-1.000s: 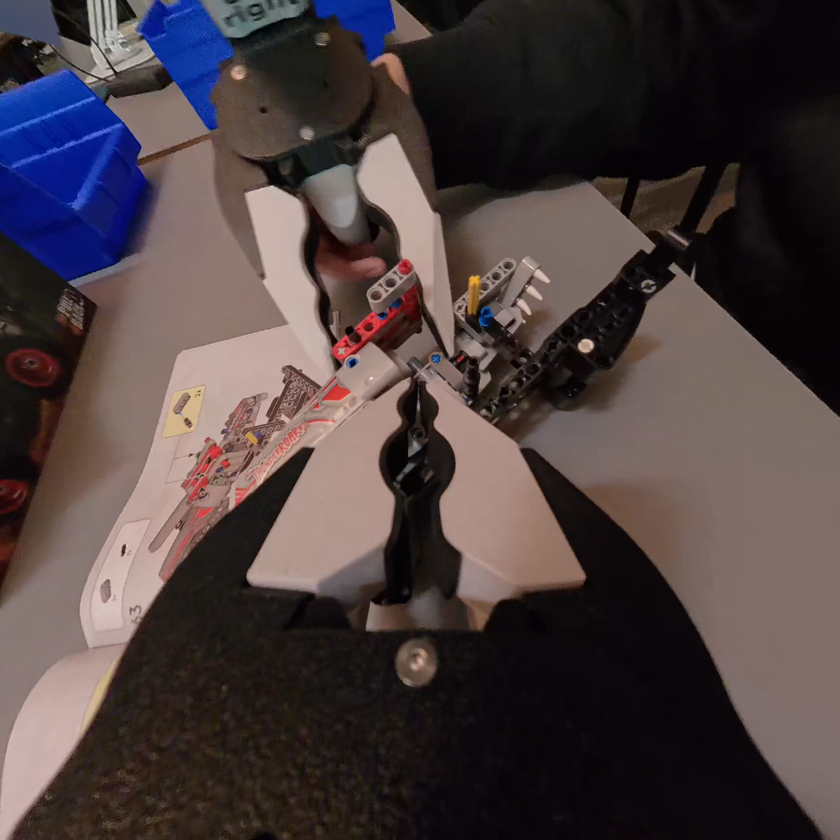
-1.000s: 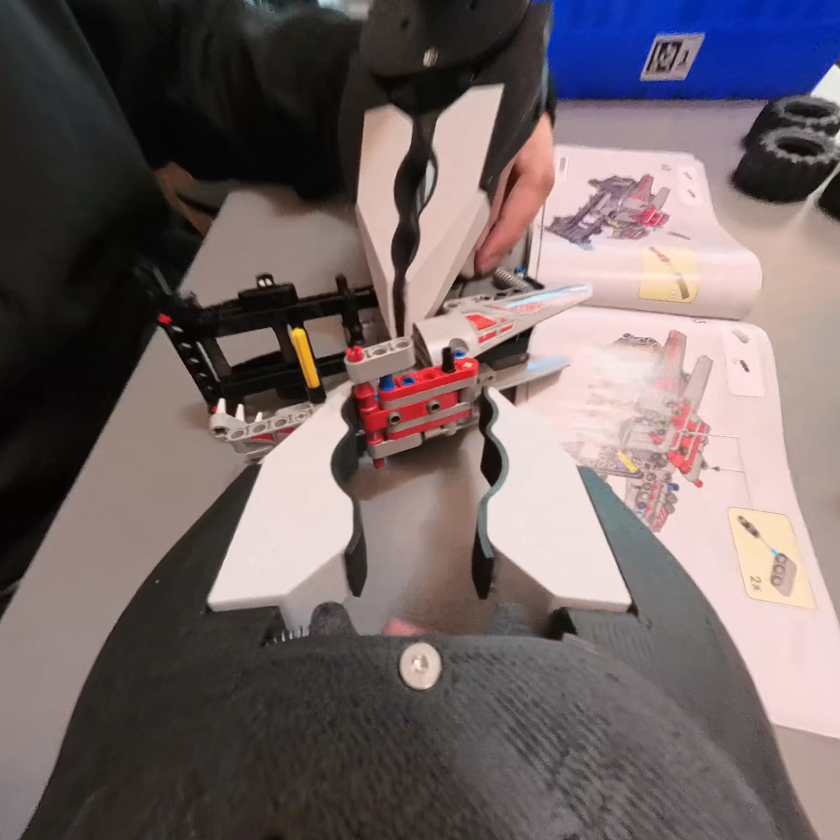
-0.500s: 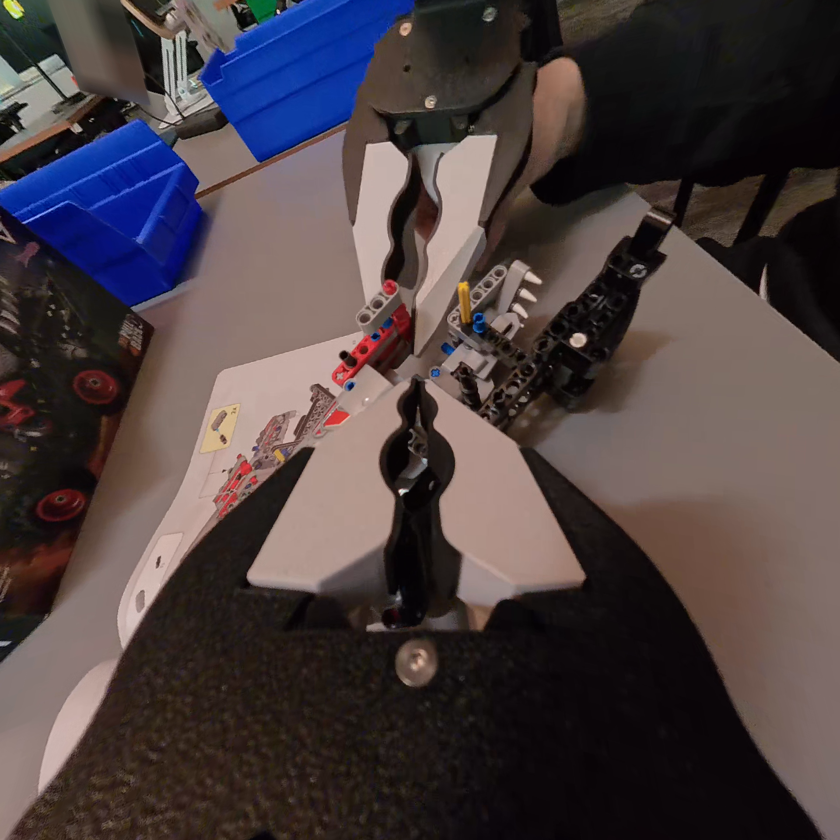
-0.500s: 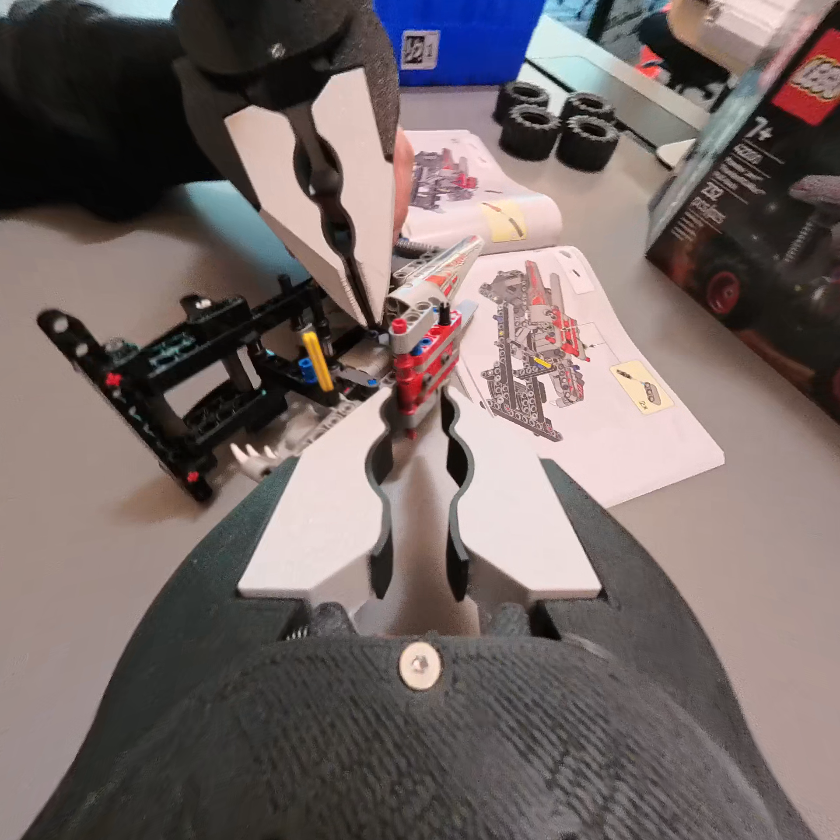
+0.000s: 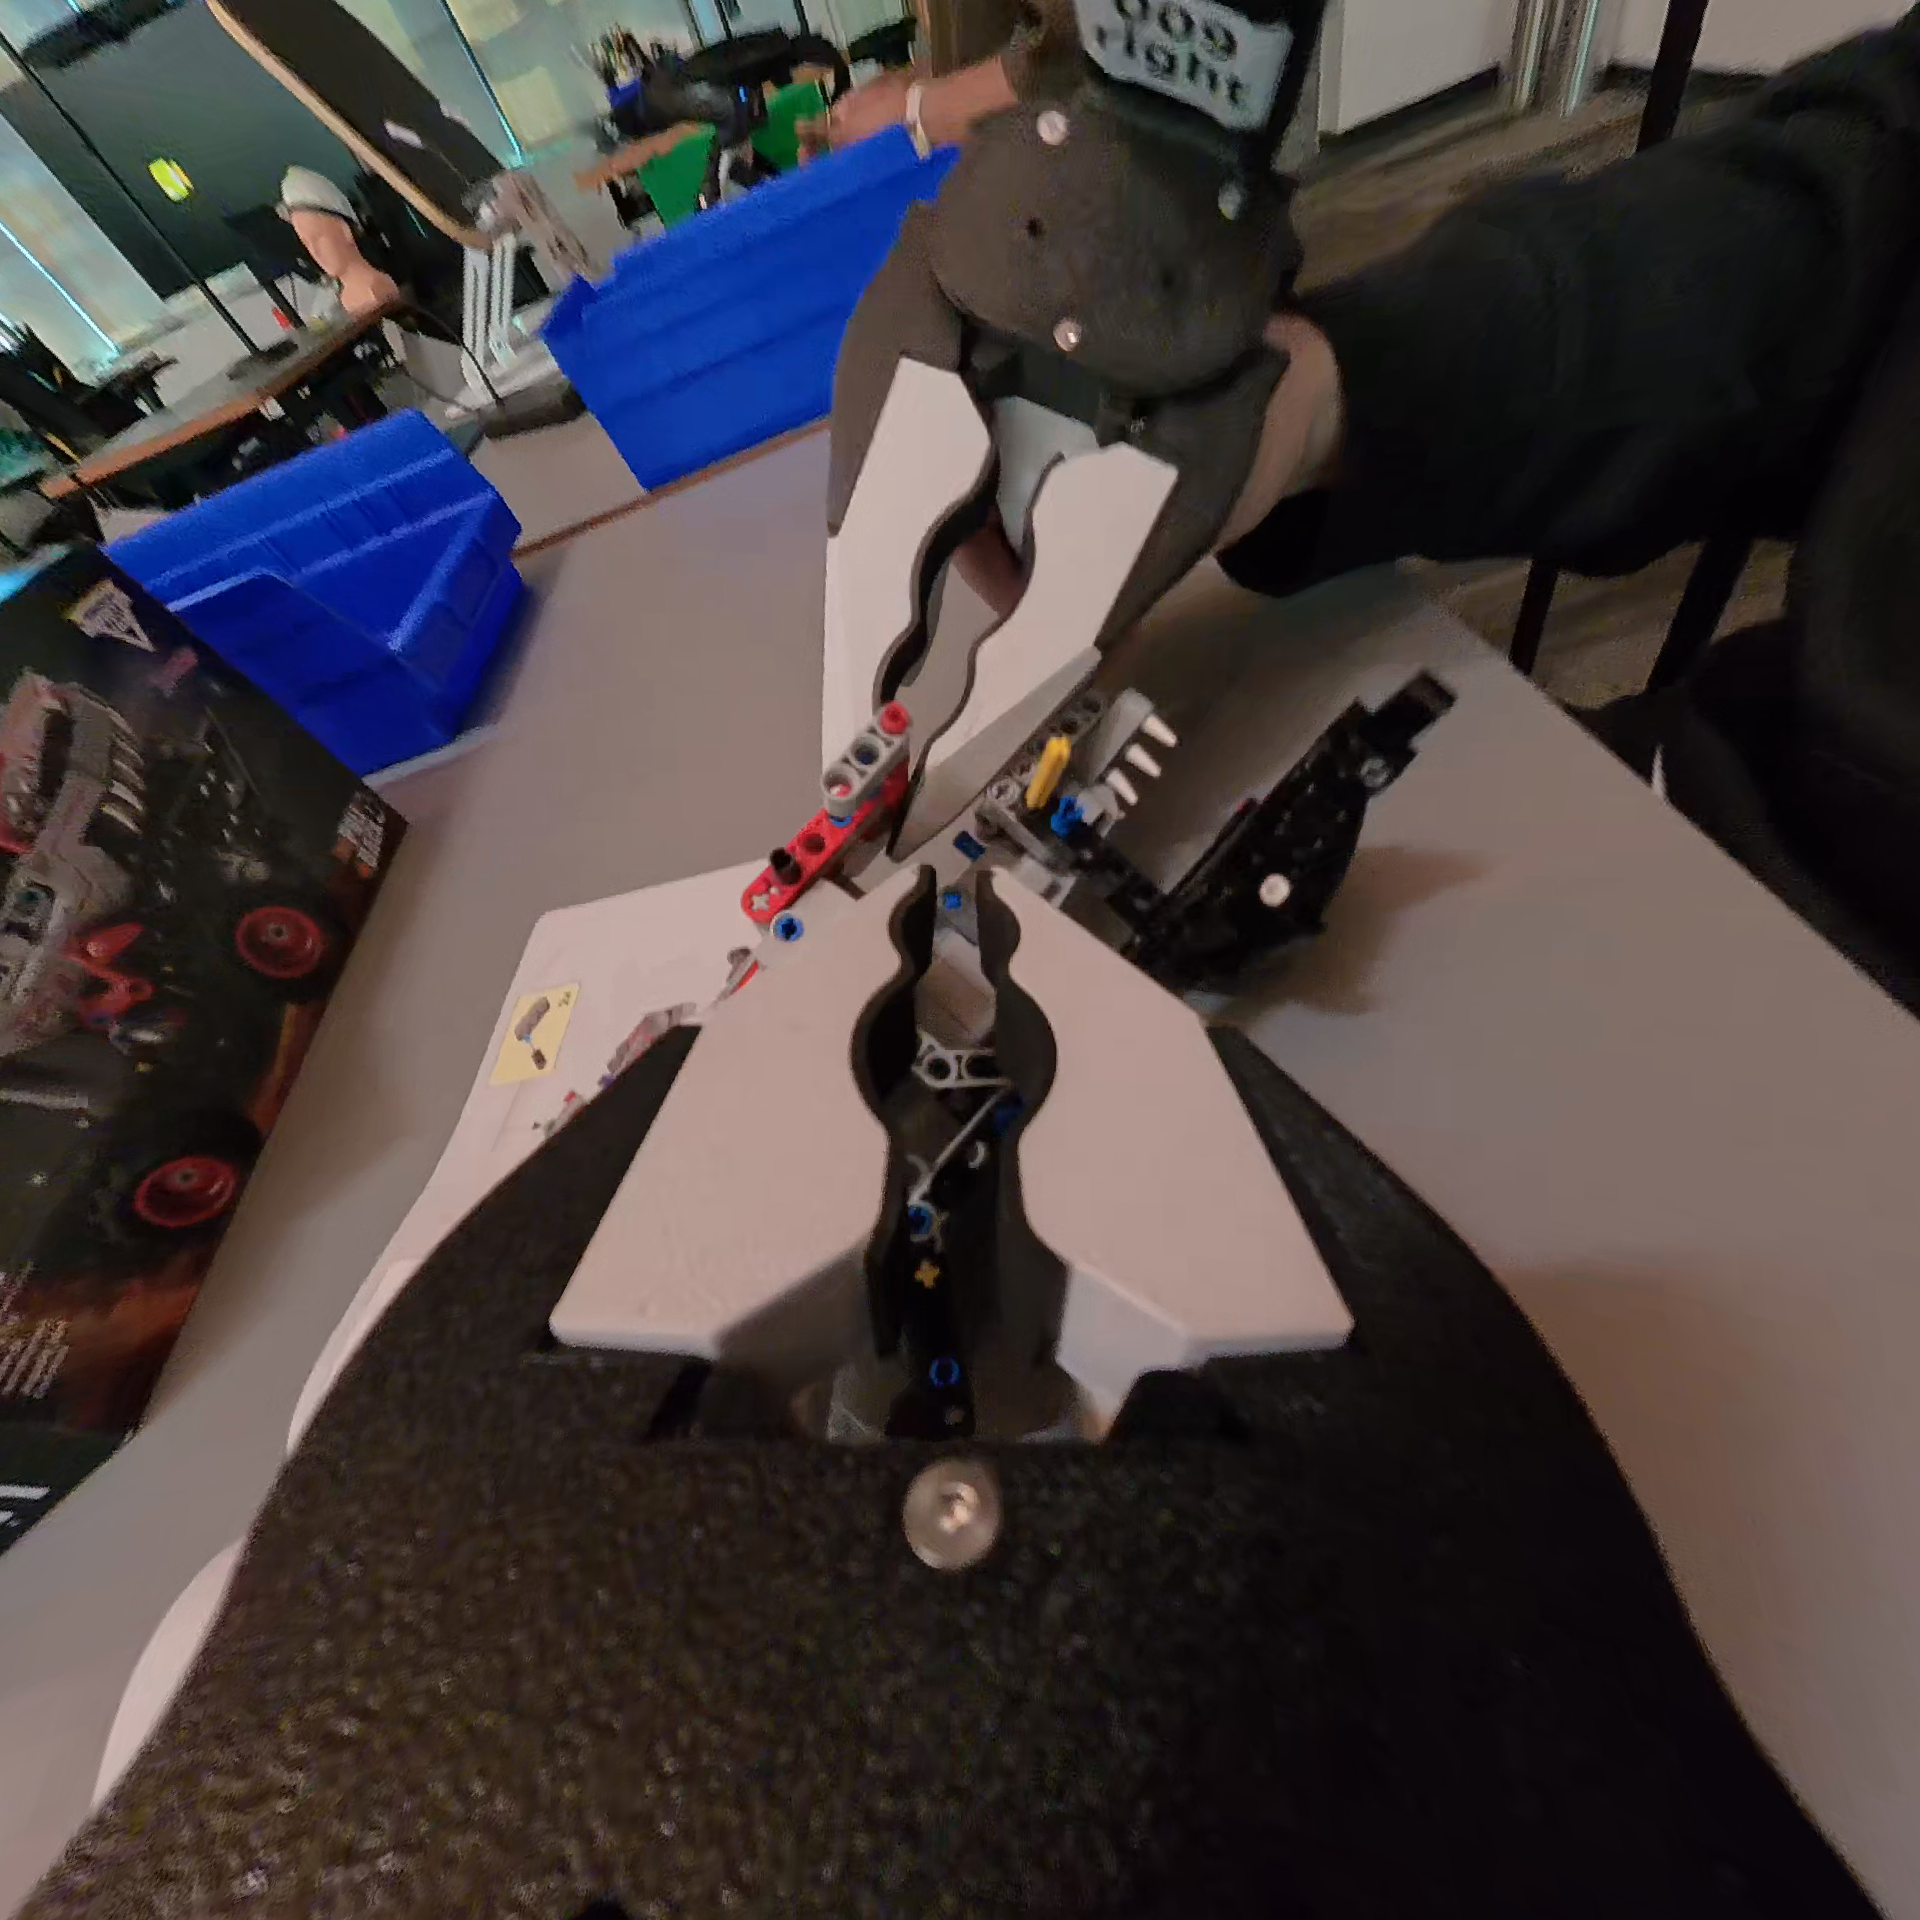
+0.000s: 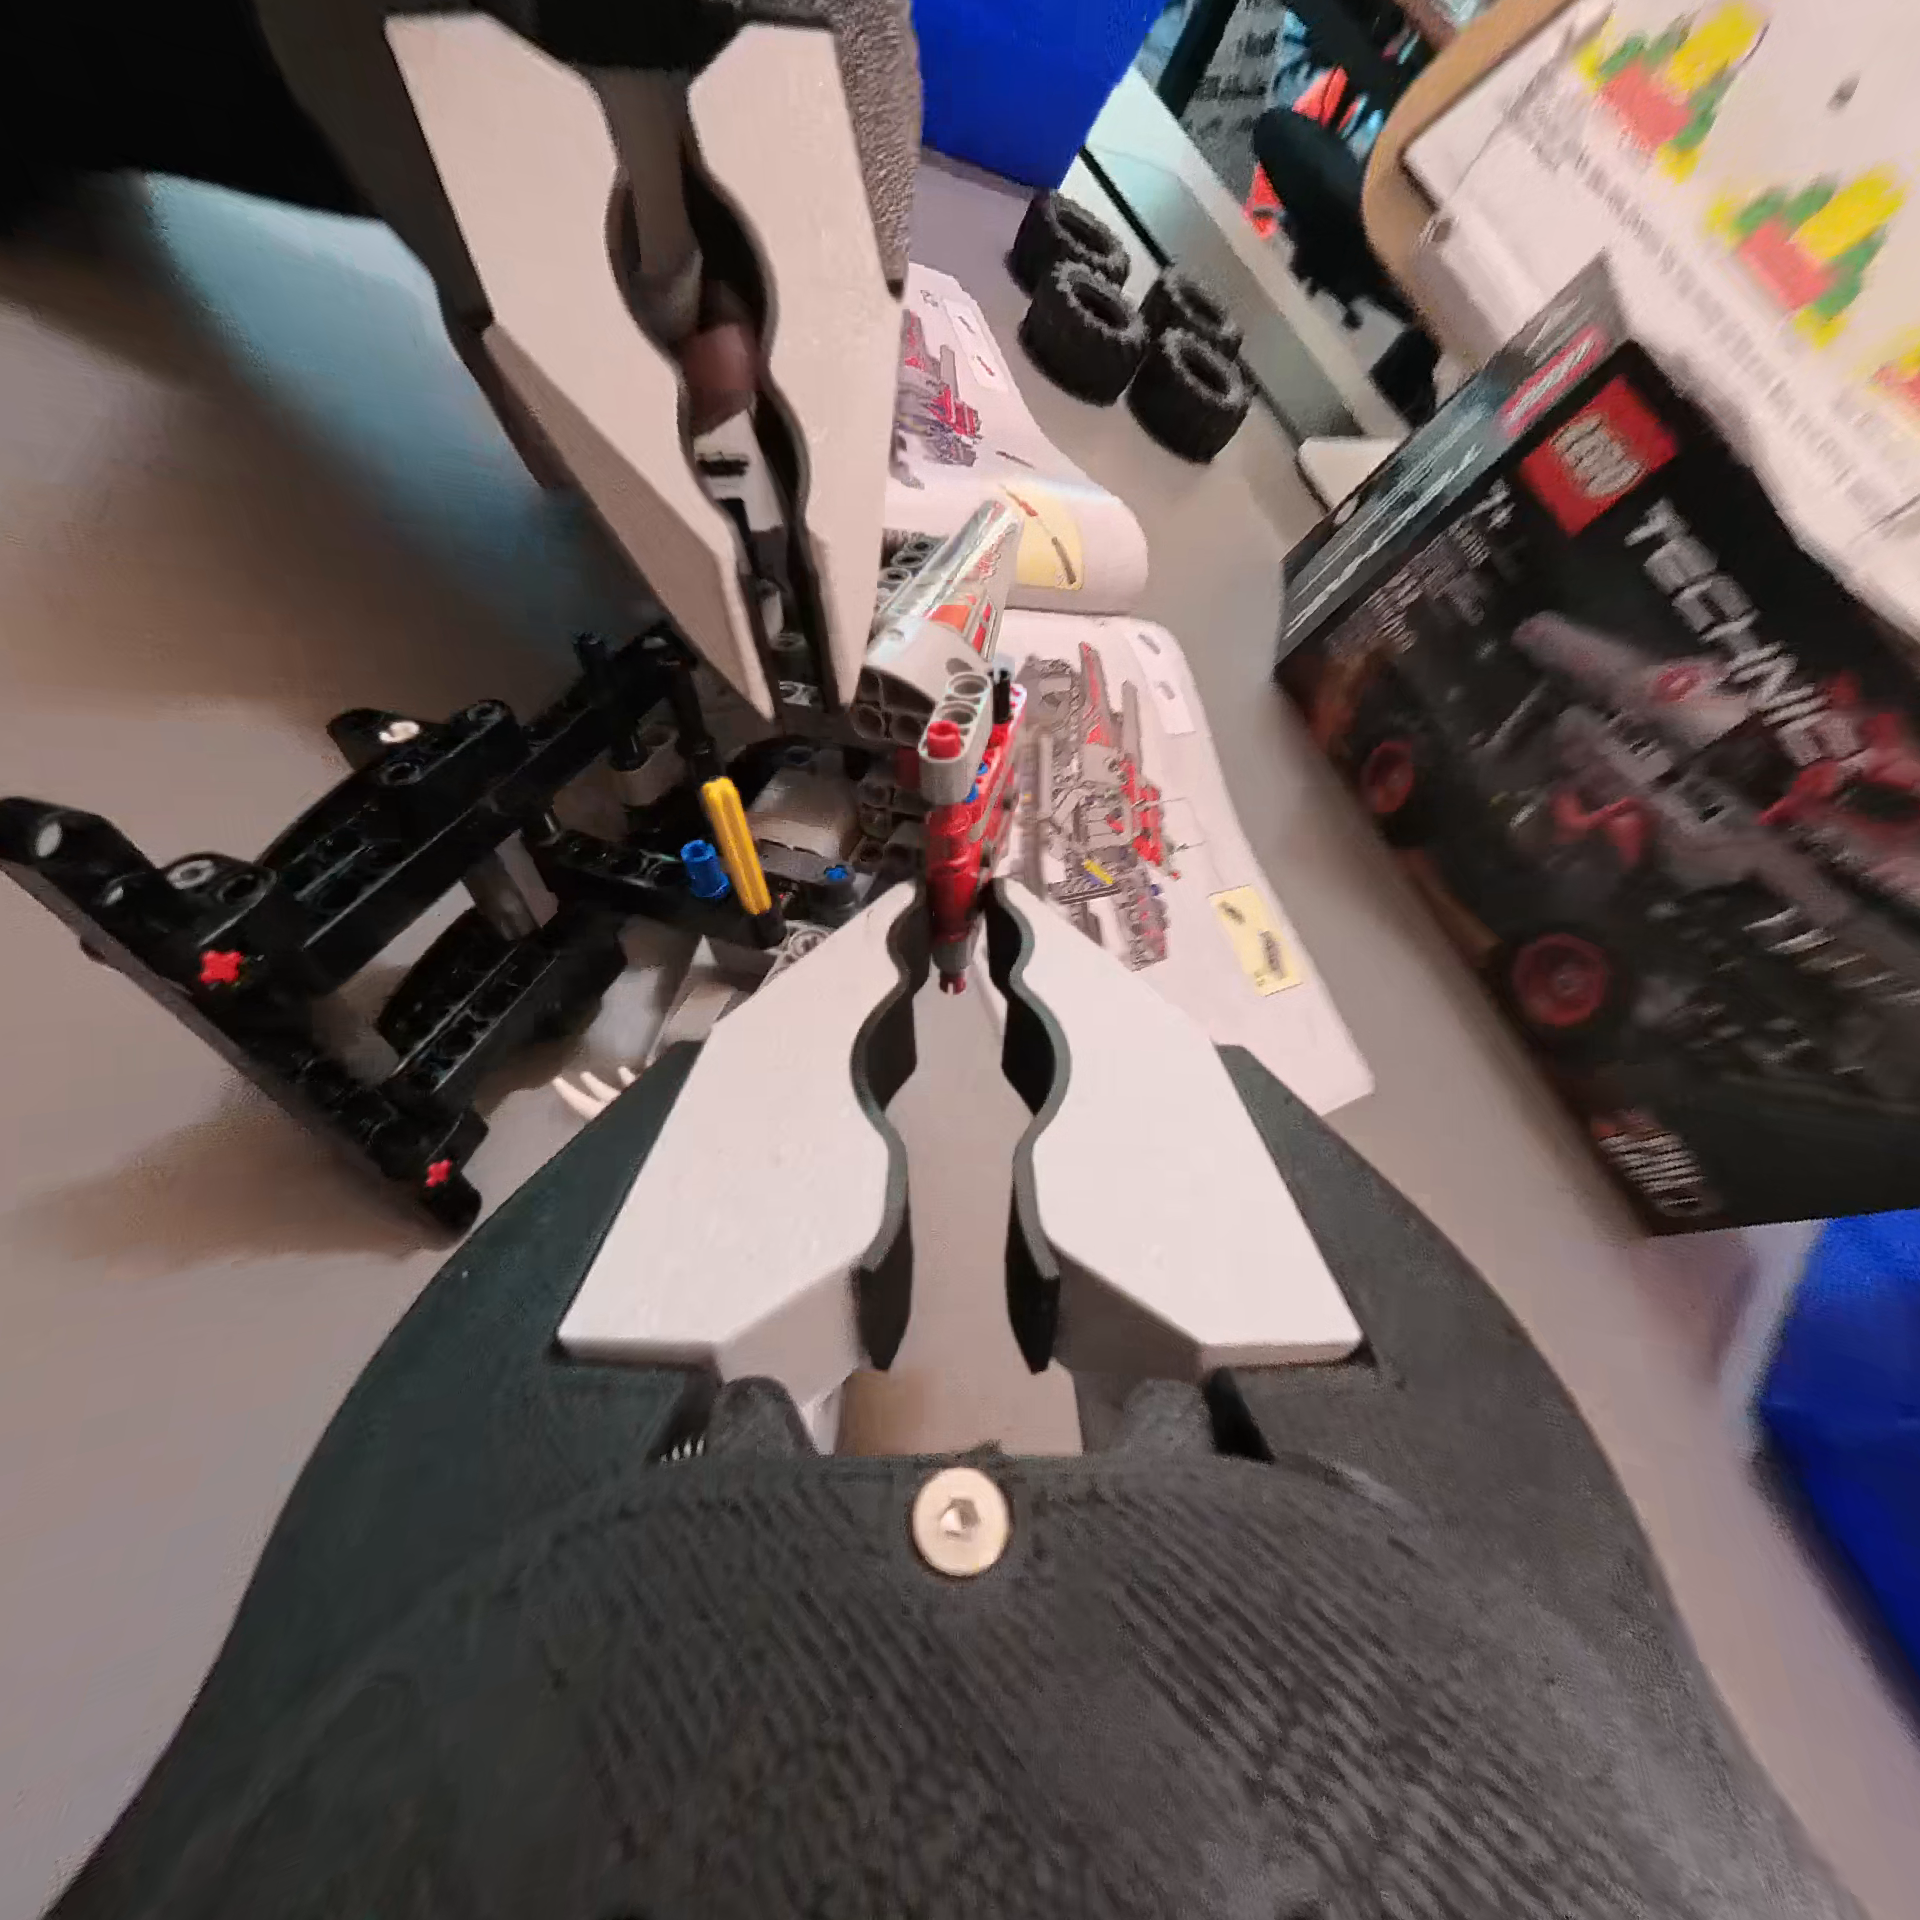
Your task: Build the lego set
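The Lego model, a black chassis [image 5: 1278, 831] with a yellow axle [image 5: 1047, 769], rests on the grey table and also shows in the right wrist view [image 6: 416, 831]. My left gripper [image 5: 951, 894] is shut on a black beam of the model; in the right wrist view it [image 6: 800, 707] comes down from above. My right gripper [image 6: 951, 920] is shut on the red block [image 6: 961, 842], which has a grey beam on top and sits at the model's end. In the left wrist view the right gripper [image 5: 899, 805] reaches in from the far side onto the red block [image 5: 821, 842]. A grey pointed panel [image 6: 945, 592] sits behind.
The open instruction booklet [image 6: 1143, 831] lies under the model's end. The set's dark box [image 6: 1662, 779] stands to the right, with black tyres [image 6: 1132, 322] behind it. Two blue bins [image 5: 343, 582] stand at the far left. A person's black sleeve [image 5: 1610, 364] is behind the right gripper. My right fingertips sit around 4 centimeters from my left ones.
My right gripper's jaws have narrowed from wide apart onto the red block. Both cameras have swung, and the red block now faces the right gripper edge-on. The left gripper stays on the model.
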{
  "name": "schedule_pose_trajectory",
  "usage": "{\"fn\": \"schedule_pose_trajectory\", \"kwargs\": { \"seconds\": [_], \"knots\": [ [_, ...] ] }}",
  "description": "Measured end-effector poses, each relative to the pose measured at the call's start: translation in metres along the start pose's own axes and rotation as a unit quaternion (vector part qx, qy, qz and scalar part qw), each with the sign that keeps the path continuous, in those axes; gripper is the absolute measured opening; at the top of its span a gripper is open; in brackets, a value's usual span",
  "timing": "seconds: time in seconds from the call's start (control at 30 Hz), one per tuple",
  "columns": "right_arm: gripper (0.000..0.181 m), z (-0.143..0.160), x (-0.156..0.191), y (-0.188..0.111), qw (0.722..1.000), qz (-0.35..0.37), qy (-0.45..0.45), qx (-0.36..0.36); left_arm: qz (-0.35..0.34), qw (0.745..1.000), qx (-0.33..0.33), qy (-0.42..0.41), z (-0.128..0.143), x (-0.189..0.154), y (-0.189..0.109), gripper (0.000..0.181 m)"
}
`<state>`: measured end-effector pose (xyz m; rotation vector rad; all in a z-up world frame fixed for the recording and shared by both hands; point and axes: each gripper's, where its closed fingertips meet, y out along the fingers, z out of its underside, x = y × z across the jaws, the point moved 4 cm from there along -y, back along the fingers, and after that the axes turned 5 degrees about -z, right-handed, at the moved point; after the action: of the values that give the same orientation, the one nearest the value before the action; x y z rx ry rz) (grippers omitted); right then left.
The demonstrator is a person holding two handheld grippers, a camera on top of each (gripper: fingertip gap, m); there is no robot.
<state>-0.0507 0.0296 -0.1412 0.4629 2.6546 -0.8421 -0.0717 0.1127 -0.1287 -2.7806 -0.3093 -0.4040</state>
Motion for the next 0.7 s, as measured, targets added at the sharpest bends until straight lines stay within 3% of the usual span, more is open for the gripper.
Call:
{"fn": "schedule_pose_trajectory", "kwargs": {
  "seconds": [0.17,0.27,0.43,0.57,0.7],
  "knots": [
    [0.009,-0.009,-0.004,-0.015,0.986,0.089,-0.134,0.046,-0.028,0.999,-0.028,-0.021,-0.021,-0.004,-0.004,0.008],
    [0.009,-0.015,0.002,-0.019,0.972,0.126,-0.187,0.067,-0.078,0.994,-0.028,-0.068,-0.029,-0.004,-0.004,0.016],
    [0.008,-0.03,0.014,-0.016,0.912,0.2,-0.331,0.136,-0.17,0.971,-0.011,-0.167,-0.031,-0.004,-0.008,0.03],
    [0.008,-0.036,0.024,-0.009,0.88,0.222,-0.386,0.167,-0.205,0.966,0.022,-0.155,-0.024,-0.018,-0.015,0.037],
    [0.008,-0.038,0.028,-0.009,0.865,0.237,-0.404,0.183,-0.205,0.968,0.058,-0.133,-0.014,-0.032,-0.016,0.038]
  ]
}}
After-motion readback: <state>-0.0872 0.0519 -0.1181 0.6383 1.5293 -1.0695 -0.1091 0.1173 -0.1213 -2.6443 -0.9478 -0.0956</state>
